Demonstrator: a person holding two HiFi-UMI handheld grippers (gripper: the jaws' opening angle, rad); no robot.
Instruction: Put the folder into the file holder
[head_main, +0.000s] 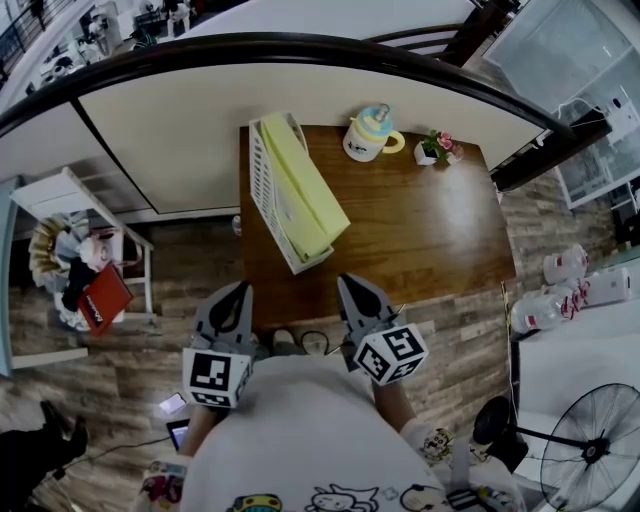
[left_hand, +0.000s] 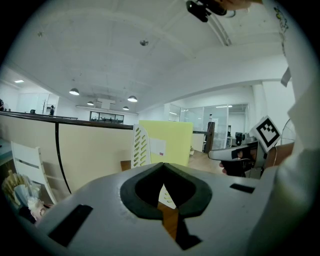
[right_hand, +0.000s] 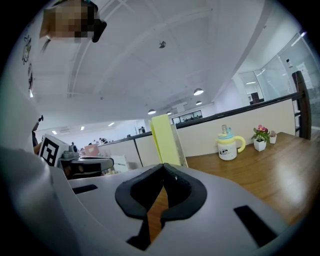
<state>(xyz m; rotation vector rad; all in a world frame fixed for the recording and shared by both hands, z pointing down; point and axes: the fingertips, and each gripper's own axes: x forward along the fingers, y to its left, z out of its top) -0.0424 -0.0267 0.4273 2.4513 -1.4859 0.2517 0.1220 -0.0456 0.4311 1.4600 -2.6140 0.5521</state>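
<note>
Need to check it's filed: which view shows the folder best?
Head view: from above, the folder sits inside the holder. Left gripper view shows its face, bottom hidden; right gripper view only a narrow edge.

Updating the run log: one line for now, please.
folder: in file holder | left gripper: shut, empty | right gripper: shut, empty

Wood, plastic and card
Brown wood table (head_main: 420, 240) with a soft sheen; white slotted plastic file holder (head_main: 263, 182); smooth, matt pale-yellow folder (head_main: 302, 190), card-like.

round ceiling lights (left_hand: 132, 99) make it bright, the pictures bend at the edges, dark in the corners.
</note>
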